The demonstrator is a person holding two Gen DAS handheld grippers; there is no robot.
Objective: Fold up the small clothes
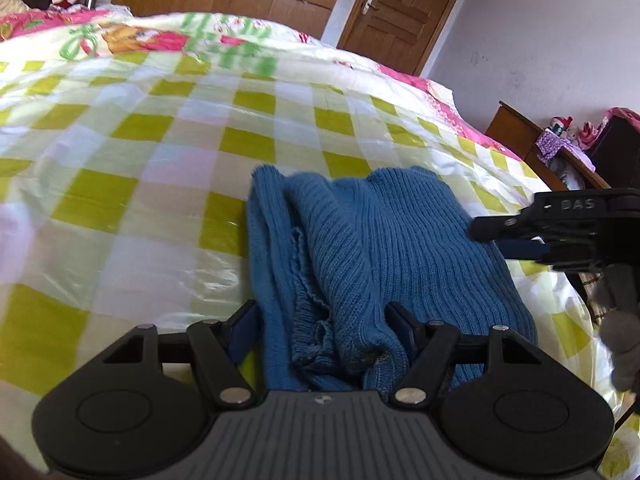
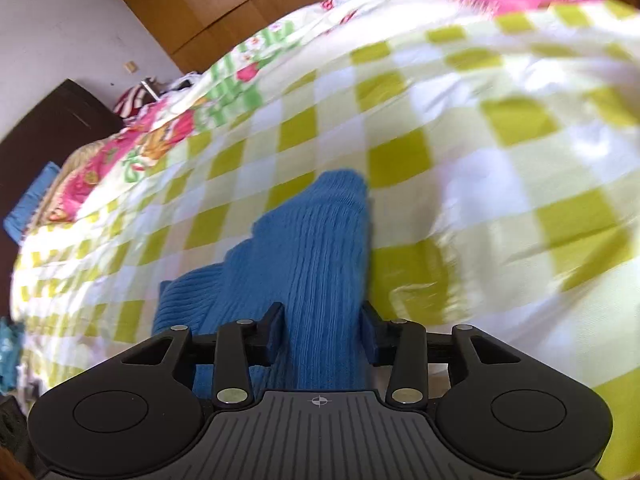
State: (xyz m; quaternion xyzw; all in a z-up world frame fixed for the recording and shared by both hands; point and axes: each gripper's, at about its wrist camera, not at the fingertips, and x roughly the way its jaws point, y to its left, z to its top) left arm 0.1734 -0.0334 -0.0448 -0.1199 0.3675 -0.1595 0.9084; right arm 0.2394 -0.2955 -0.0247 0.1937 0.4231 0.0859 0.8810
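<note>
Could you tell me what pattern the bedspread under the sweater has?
Yellow-green and white checks on the bedspread, clearest in the left wrist view.

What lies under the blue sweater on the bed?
The sweater rests on a green-and-white checked quilt, which shows all round it. The quilt directly beneath, and any folded-under layers, are covered, so nothing else can be confirmed there.

Knit garment (image 1: 384, 248): on the bed quilt (image 1: 140, 152), near its front edge, bunched. Left gripper (image 1: 326, 332) straddles its near end; right gripper (image 1: 496, 236) at its right side.
</note>
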